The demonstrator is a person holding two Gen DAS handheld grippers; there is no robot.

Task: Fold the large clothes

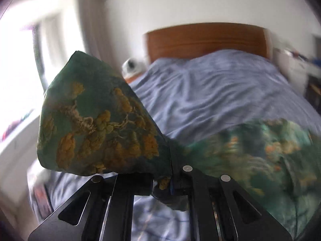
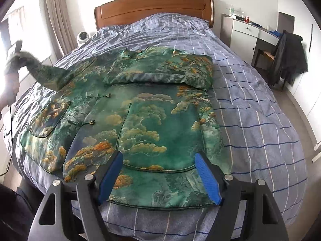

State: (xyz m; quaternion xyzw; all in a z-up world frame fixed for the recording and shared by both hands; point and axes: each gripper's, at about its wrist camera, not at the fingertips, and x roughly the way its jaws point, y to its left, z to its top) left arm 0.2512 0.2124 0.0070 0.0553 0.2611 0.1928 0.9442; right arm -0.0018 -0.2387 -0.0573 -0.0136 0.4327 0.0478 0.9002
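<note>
A sleeve [image 1: 96, 116] is clamped in the left gripper [image 1: 170, 182], upper left; the right gripper [image 2: 160, 178] is held apart over the jacket [image 2: 144, 120] hem.

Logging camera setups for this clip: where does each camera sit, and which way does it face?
Left wrist: on the left hand-held gripper, raised at the bed's left side, facing the headboard; its fingers pinch the jacket's sleeve.
Right wrist: on the right hand-held gripper, open at the bed's foot, facing the headboard over the green jacket; the person's left hand shows.
Shared: jacket, bed, headboard.
</note>
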